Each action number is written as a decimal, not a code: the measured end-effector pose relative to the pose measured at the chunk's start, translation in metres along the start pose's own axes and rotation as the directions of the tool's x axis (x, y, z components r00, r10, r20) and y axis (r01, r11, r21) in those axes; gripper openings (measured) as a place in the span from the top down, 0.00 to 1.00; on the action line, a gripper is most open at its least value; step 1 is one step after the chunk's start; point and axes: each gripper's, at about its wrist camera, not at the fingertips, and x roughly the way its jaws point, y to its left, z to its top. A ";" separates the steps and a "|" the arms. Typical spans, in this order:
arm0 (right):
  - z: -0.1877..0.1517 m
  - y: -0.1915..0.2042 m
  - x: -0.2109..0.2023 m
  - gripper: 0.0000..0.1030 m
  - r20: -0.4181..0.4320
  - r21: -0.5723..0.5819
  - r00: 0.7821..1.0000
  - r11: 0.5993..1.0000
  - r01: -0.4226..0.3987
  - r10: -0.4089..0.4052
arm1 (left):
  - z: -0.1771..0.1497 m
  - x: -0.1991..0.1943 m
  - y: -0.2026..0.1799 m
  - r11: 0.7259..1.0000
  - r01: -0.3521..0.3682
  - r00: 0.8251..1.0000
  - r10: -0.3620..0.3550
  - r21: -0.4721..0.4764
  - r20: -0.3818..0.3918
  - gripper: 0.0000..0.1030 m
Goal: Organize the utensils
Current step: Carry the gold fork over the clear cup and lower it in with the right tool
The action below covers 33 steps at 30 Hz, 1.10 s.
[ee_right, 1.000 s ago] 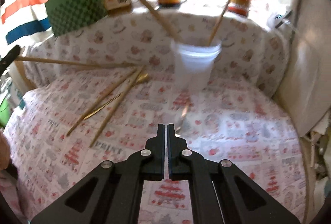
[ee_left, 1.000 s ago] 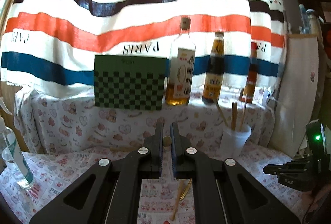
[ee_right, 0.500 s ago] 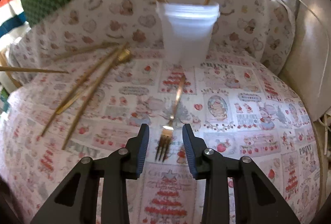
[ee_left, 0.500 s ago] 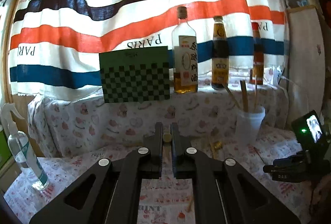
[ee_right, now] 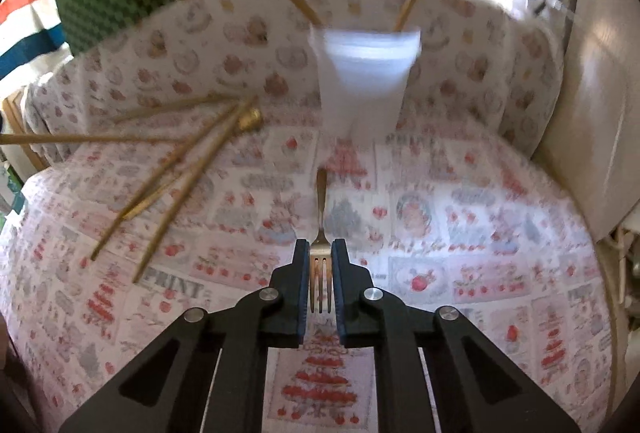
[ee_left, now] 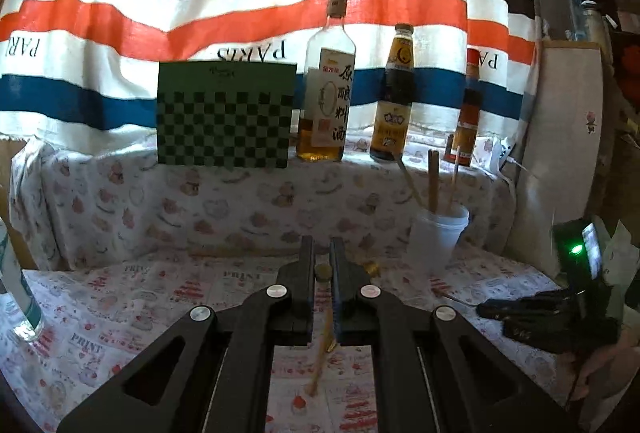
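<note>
Right wrist view: the right gripper [ee_right: 320, 253] points steeply down at the table, its jaws closing around the head of a gold fork [ee_right: 320, 233]. The pads sit against the outer tines. The fork lies flat on the printed tablecloth [ee_right: 480, 233], handle pointing away toward a white plastic cup [ee_right: 366, 73].

Left wrist view: the left gripper [ee_left: 320, 265] is nearly closed on a wooden chopstick [ee_left: 320, 353], which runs back between the jaws. Its round end shows at the fingertips.

Risks, as judgement: the grip is on the tines rather than the handle, so the long handle may swing or the fork may twist and slip when lifted. The jaws are low to the table and may pinch the cloth. The cup looks light, and its leaning sticks may tip it if the fork is pushed in at an angle.

Counts: one fork. One cup, with three wooden sticks standing in it in the left view; only two show in the right view. Near the cup on the left of the cloth lies a loose pile of about four wooden chopsticks [ee_right: 172, 185] with one gold-handled utensil [ee_right: 248, 121], though blur makes this uncertain. Three bottles [ee_left: 390, 97] stand on the ledge behind, beside one green checkered board [ee_left: 224, 113].
</note>
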 end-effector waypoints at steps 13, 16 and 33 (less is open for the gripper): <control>0.070 -0.002 -0.081 0.89 0.206 -0.054 0.975 0.996 -0.069 0.079 | 0.061 -0.006 -0.026 0.996 0.021 0.992 -0.031 0.083 0.122 0.94; 0.091 -0.007 -0.095 0.89 0.247 -0.047 0.964 0.995 -0.088 0.097 | 0.084 -0.008 -0.040 0.994 0.053 0.982 -0.069 0.095 0.175 0.94; 0.152 -0.051 -0.061 0.89 0.190 0.026 0.977 0.995 -0.099 0.093 | 0.133 0.060 -0.059 0.955 0.268 0.946 -0.234 -0.131 0.225 0.94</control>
